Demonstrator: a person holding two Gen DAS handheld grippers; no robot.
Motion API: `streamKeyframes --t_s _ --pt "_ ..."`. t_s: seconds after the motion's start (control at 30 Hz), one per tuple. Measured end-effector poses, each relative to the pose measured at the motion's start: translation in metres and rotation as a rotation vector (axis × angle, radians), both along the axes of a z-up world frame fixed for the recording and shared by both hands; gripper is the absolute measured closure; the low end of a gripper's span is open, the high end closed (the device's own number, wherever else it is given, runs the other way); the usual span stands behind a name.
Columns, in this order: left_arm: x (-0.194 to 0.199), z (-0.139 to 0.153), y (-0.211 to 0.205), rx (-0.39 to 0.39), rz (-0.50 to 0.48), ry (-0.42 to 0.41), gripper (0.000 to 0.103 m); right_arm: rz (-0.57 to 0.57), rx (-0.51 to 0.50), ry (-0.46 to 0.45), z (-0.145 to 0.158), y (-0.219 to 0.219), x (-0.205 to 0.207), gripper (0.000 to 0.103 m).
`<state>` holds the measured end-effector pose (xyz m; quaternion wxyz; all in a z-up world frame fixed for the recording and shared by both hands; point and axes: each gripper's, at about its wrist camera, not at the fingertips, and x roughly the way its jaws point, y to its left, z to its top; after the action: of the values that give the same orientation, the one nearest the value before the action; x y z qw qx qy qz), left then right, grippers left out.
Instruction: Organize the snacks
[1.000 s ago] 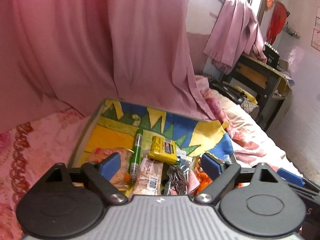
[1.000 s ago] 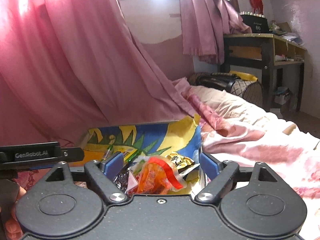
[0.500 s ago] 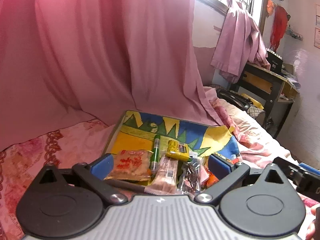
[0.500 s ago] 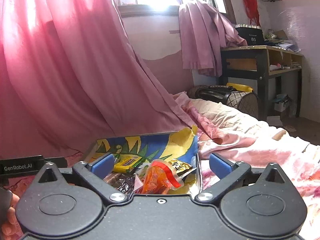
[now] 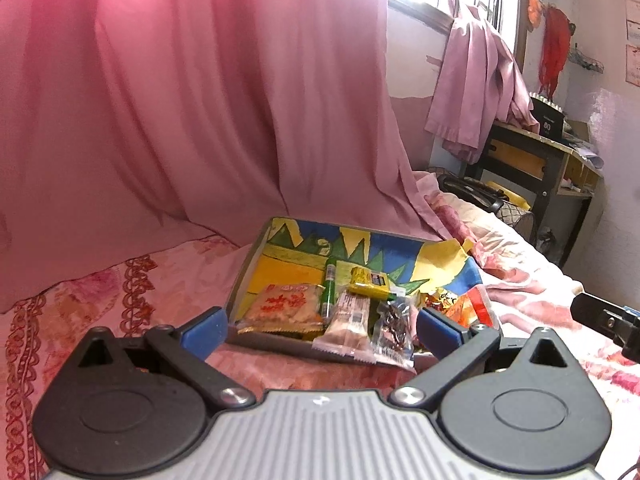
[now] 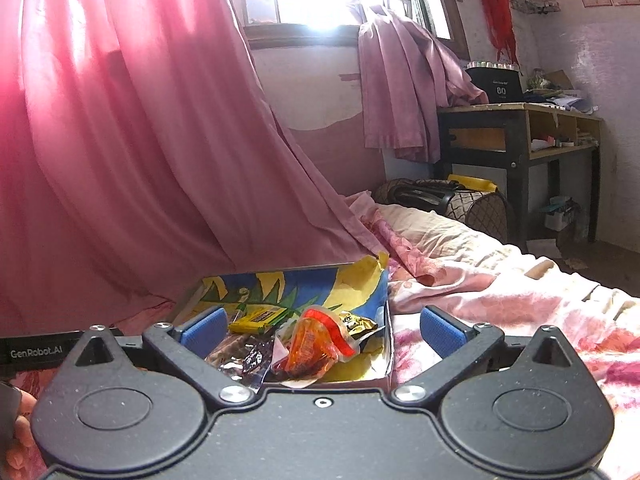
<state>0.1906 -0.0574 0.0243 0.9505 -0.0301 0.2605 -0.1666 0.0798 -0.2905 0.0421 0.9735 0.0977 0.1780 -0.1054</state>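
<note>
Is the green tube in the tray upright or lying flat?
Lying flat. The green tube rests lengthwise on the tray floor among the snack packets, cap end toward the curtain.

A shallow tray [image 5: 240, 280] lined with a blue, yellow and green drawing is set on the pink bedding; the snacks are gathered at its near end; a pale packet with red print [image 5: 286, 306] is laid flat at the left; a green tube [image 5: 330, 290] is lined up beside it; a yellow bar [image 5: 370, 280] is placed further back; a pinkish wrapped bar [image 5: 348, 326] and a clear packet of dark pieces [image 5: 394, 326] overhang the near rim; an orange pouch with a red strip [image 6: 310, 346] is heaped at the right, with a gold wrapper [image 6: 356, 322] just behind it.
</note>
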Motion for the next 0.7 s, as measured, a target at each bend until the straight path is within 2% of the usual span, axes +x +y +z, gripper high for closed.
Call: streamKeyframes --t_s 0.5,0.7 --pt "-0.057 -0.004 0.031 -0.018 0.052 -0.034 0.0 0.043 -0.014 0.028 -0.004 0.028 -0.044 0.001" --pt "-0.08 -0.012 0.043 -0.018 0.069 -0.004 0.0 0.046 -0.014 0.04 -0.005 0.038 -0.064 0.001"
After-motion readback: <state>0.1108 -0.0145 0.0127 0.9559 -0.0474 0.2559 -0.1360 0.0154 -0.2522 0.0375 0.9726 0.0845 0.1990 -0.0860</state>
